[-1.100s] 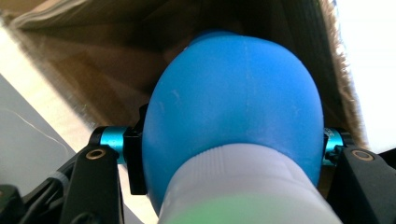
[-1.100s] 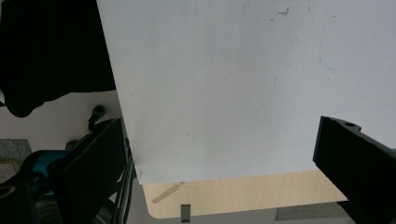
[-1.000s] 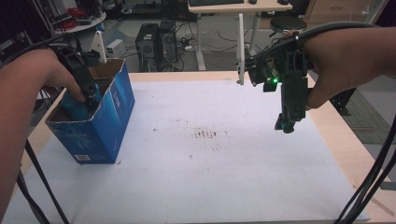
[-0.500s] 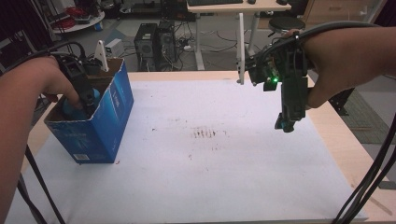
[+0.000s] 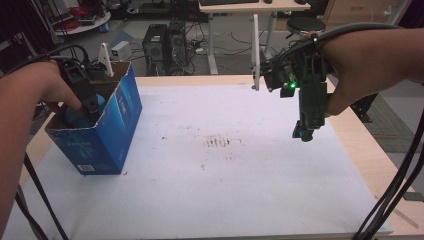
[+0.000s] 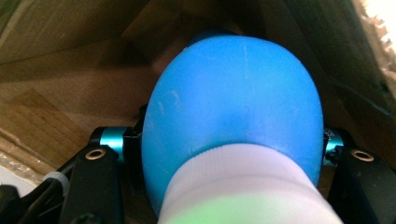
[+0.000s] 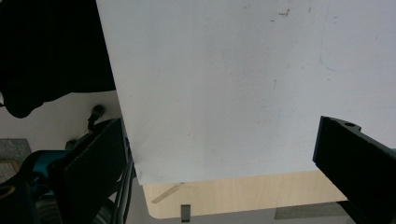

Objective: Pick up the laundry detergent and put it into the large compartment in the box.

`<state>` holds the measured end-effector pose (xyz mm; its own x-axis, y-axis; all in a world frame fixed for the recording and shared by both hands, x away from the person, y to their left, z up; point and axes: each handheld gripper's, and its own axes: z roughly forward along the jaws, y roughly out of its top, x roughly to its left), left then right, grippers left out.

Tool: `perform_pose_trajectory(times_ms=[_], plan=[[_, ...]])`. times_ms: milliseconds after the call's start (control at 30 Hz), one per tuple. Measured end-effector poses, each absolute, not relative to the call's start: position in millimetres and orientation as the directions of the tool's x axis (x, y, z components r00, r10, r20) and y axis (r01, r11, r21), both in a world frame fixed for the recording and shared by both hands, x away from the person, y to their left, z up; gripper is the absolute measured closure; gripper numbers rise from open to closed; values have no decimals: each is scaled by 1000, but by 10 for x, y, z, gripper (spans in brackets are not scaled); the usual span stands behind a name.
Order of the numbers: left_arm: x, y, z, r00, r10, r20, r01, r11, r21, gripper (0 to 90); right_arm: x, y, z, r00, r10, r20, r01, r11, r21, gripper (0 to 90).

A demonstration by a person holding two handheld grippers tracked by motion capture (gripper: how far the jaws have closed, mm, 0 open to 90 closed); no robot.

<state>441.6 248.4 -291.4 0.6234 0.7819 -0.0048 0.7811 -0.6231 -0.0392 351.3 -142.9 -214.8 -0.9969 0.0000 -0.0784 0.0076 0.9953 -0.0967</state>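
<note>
A blue cardboard box (image 5: 107, 135) stands open-topped at the left of the white sheet (image 5: 225, 175). My left gripper (image 5: 82, 107) reaches down into it, shut on a round blue object (image 5: 75, 116). In the left gripper view the blue object (image 6: 233, 107), with a white band at its near end, fills the space between the jaws of my left gripper (image 6: 224, 140), and the box's brown inside (image 6: 70, 84) lies behind it. My right gripper (image 5: 305, 132) hangs pointing down above the sheet's right side. In its own view my right gripper (image 7: 224, 158) stands open with nothing between the jaws.
The wooden table (image 5: 370, 155) shows bare beyond the sheet's right edge. A white upright post (image 5: 255, 50) stands at the far edge, and another (image 5: 105, 57) behind the box. Black cables (image 5: 395, 190) trail off the right side.
The left hand has shifted only slightly inside the box, the blue object still in its jaws. The right gripper has kept still.
</note>
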Motion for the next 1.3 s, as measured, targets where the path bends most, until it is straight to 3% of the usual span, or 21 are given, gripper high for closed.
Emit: perform_pose_trajectory(times_ms=[500,1300], plan=[[4384,2487,-2800,673,740,-10,739,-673,-29,316,3503,-1420,-2140,-997,-2,-82,6,995,-97,20],[4293,2508,-2332,653,756,40,757,-653,-11,209,3494,-1438,-2115,-996,-1,-90,7,996,-84,20]])
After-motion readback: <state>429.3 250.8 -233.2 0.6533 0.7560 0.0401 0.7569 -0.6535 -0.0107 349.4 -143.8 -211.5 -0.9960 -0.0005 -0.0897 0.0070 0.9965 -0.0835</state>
